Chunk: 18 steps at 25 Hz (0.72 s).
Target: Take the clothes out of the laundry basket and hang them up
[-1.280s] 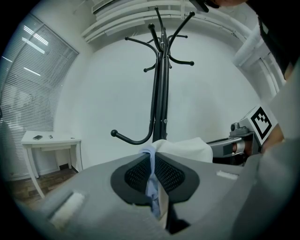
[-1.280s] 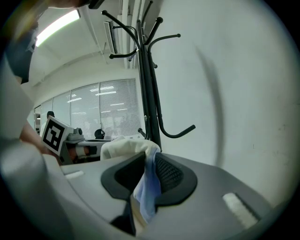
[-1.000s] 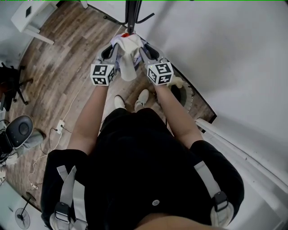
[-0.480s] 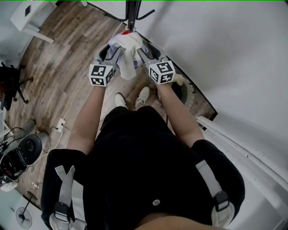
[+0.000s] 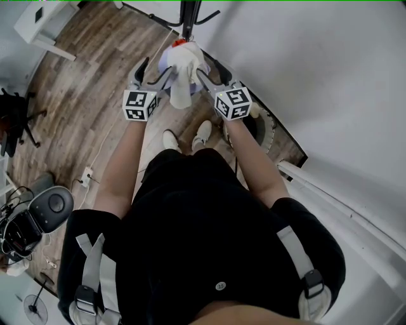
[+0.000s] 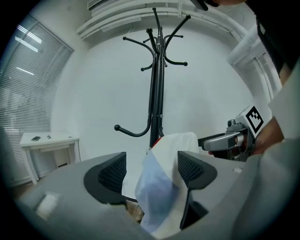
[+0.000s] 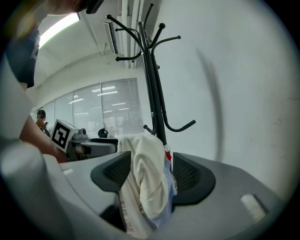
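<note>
So, left gripper (image 5: 154,68) and right gripper (image 5: 209,68) had both just been opening, jaws loose around the white garment (image 5: 181,70), not pinching it. It hung long-ways down off the coat rack (image 6: 157,93), dead centre between them, equally near both hands.

The coat rack (image 5: 188,16) at 12 o'clock, with the garment (image 5: 181,73) draped before it, blocks the way ahead, the wall (image 5: 317,63) closes 3 o'clock, the laundry basket (image 5: 271,130) sits at 4 o'clock, and open floor (image 5: 82,82) lies toward 9 o'clock.
</note>
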Each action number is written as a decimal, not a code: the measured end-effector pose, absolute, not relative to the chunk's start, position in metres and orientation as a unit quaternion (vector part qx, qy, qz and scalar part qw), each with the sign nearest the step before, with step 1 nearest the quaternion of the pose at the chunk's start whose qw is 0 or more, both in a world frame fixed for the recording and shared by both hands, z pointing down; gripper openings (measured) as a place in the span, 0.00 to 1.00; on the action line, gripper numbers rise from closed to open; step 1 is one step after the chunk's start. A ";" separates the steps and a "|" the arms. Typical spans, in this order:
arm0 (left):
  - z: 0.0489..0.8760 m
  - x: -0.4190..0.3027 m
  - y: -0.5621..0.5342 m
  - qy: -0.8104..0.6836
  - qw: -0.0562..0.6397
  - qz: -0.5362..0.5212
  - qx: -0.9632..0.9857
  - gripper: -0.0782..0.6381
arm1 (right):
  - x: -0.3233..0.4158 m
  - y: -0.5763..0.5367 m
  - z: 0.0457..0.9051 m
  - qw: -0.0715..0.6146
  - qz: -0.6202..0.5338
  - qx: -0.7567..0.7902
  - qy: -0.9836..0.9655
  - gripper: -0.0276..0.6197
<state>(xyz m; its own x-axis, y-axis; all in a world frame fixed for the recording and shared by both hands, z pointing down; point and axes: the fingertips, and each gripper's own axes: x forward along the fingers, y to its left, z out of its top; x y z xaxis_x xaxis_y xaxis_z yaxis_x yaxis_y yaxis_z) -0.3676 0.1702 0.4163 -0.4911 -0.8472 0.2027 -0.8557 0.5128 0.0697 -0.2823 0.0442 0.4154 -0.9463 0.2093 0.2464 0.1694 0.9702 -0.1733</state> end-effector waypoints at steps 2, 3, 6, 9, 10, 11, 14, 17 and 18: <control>0.406 -0.364 0.171 -0.860 0.101 0.015 0.500 0.60 | -0.279 0.044 0.409 0.127 0.074 -0.090 -0.985 0.47; 0.401 -0.361 0.171 -0.858 0.098 0.015 0.504 0.60 | -0.277 0.044 0.404 0.122 0.073 -0.086 -0.986 0.47; 0.387 -0.352 0.169 -0.847 0.086 0.023 0.523 0.60 | -0.269 0.043 0.386 0.105 0.064 -0.070 -0.990 0.47; 0.368 -0.345 0.167 -0.832 0.071 0.023 0.549 0.60 | -0.264 0.045 0.363 0.088 0.055 -0.054 -0.993 0.47; 0.361 -0.343 0.166 -0.826 0.066 0.020 0.559 0.60 | -0.262 0.046 0.355 0.083 0.051 -0.050 -0.994 0.47; 0.354 -0.340 0.165 -0.820 0.059 0.018 0.569 0.60 | -0.259 0.048 0.347 0.077 0.046 -0.045 -0.995 0.47; 0.335 -0.325 0.160 -0.803 0.040 0.014 0.594 0.60 | -0.239 0.048 0.324 0.058 0.029 -0.030 -0.997 0.47; 0.319 -0.296 0.153 -0.790 0.023 0.009 0.613 0.60 | -0.206 0.045 0.308 0.045 0.023 -0.022 -0.998 0.49; 0.314 -0.288 0.152 -0.785 0.017 0.005 0.619 0.61 | -0.197 0.046 0.303 0.044 0.020 -0.023 -0.999 0.51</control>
